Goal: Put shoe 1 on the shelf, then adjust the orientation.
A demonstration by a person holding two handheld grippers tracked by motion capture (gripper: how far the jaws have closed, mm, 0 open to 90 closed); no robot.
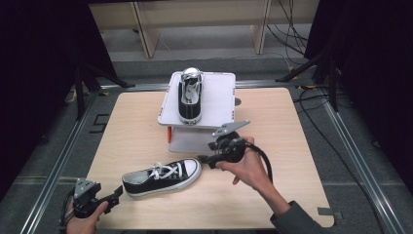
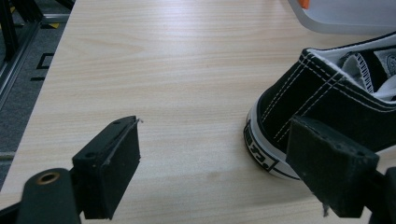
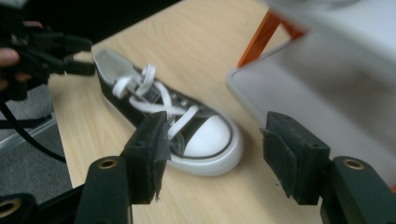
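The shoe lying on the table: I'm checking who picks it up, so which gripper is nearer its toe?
Right. The right gripper hovers open just beside the shoe's white toe; the left gripper sits open at the heel end.

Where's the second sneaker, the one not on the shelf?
In the high view the loose sneaker lies on the table between left gripper and right gripper.

Black sneaker (image 1: pixel 160 177), white laces and toe cap, pale wood table (image 1: pixel 131 126)
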